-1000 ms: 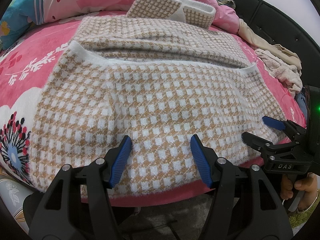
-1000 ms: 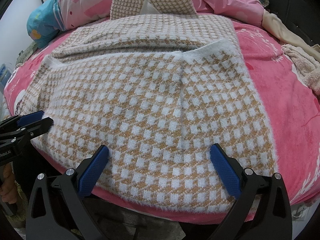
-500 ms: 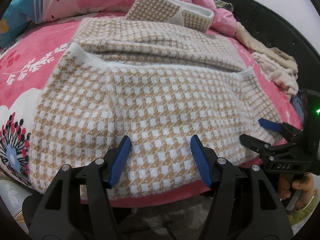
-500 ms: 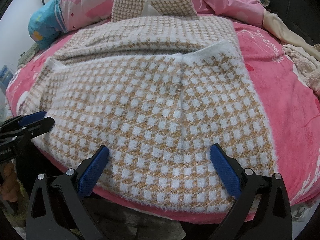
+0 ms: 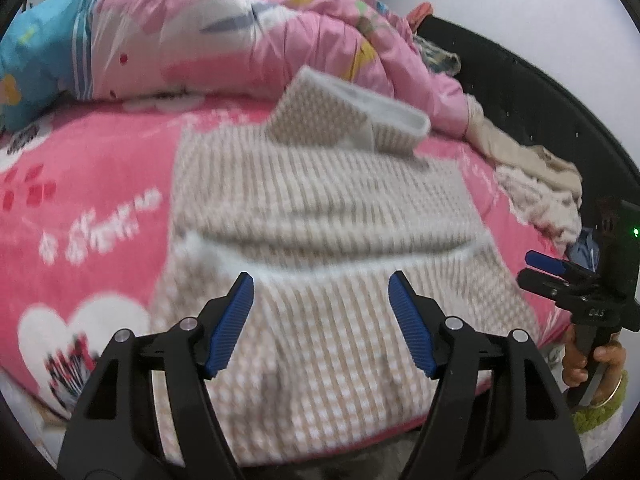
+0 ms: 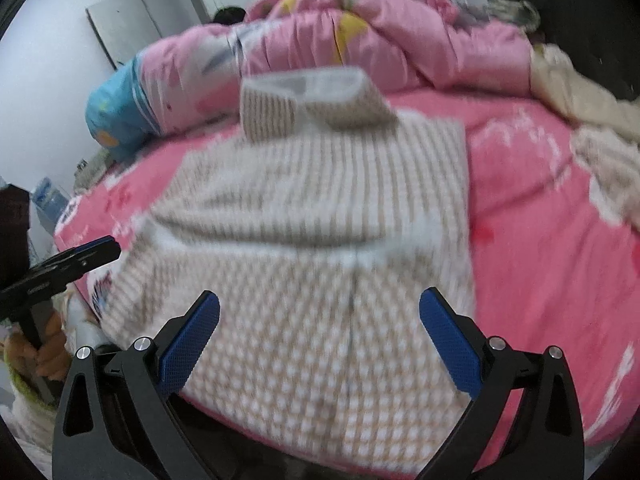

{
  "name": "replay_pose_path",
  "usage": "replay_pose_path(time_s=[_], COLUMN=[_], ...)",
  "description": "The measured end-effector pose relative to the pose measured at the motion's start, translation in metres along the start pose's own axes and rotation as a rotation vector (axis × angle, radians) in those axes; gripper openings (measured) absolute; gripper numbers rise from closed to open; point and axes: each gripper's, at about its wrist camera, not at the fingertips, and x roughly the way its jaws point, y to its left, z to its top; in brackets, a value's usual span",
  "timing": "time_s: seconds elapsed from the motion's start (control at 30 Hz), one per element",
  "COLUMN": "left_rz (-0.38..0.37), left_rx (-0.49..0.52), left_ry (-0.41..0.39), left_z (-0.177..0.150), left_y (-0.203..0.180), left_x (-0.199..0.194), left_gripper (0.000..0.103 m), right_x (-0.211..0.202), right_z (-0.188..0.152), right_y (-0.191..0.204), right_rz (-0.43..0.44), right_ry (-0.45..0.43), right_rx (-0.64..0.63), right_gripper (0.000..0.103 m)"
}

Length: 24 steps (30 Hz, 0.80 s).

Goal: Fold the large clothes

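Observation:
A tan-and-white checked knit garment (image 5: 328, 216) (image 6: 320, 216) lies flat on the pink bed, its lower part folded up over the body and its collar at the far end. My left gripper (image 5: 322, 280) hovers above the garment's near half with its jaws opening and nothing between them. My right gripper (image 6: 320, 300) also hangs above the near half, open and empty. Each gripper shows at the edge of the other's view, the right one (image 5: 538, 268) held by a hand, the left one (image 6: 100, 246) likewise. Both views are blurred by motion.
A rumpled pink quilt (image 5: 248, 32) with a blue end is heaped at the head of the bed. Cream and beige clothes (image 5: 536, 188) are piled along the right side by the dark bed frame (image 5: 532, 92). The pink flowered bedsheet (image 6: 540, 240) surrounds the garment.
Both grippers have risen and drawn back from the garment, so more of the bed and quilt shows. The left jaws stand a little wider. The garment has not moved.

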Motion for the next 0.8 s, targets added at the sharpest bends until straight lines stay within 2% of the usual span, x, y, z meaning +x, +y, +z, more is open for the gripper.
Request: replay_pose_path(time_s=[0.13, 0.27, 0.47, 0.5, 0.57, 0.63, 0.67, 0.7, 0.73, 0.8], left_rz=[-0.003, -0.002, -0.016, -0.008, -0.001, -0.022, -0.021, -0.024, -0.03, -0.054], left_rx=[0.01, 0.028, -0.028, -0.035, -0.045, -0.057, -0.061, -0.063, -0.055, -0.016], left_ry=[-0.037, -0.076, -0.052, -0.048, -0.036, -0.001, 0.012, 0.032, 0.045, 0.038], left_z=[0.052, 0.116, 0.203, 0.211, 0.223, 0.228, 0.228, 0.225, 0.22, 0.211], left_y=[0.01, 0.012, 0.016, 0.017, 0.019, 0.021, 0.022, 0.023, 0.022, 0.021], left_x=[0.007, 0.037, 0.118, 0.131, 0.156, 0.18, 0.187, 0.194, 0.196, 0.189], left_gripper=[0.07, 0.071, 0.071, 0.071, 0.063, 0.046, 0.041, 0.026, 0.018, 0.013], right_x=[0.006, 0.038, 0.119, 0.13, 0.154, 0.172, 0.182, 0.193, 0.202, 0.205], right_z=[0.051, 0.111, 0.196, 0.206, 0.223, 0.233, 0.235, 0.234, 0.23, 0.218], right_y=[-0.006, -0.021, -0.051, -0.056, -0.07, -0.08, -0.082, -0.084, -0.083, -0.079], right_rz=[0.038, 0.076, 0.173, 0.199, 0.273, 0.325, 0.344, 0.359, 0.364, 0.393], right_ry=[-0.031, -0.036, 0.033, 0.043, 0.064, 0.094, 0.115, 0.146, 0.183, 0.219], right_rx=[-0.027, -0.02, 0.076, 0.101, 0.181, 0.235, 0.256, 0.271, 0.276, 0.253], right_gripper=[0.098, 0.098, 0.097, 0.094, 0.086, 0.072, 0.064, 0.056, 0.05, 0.035])
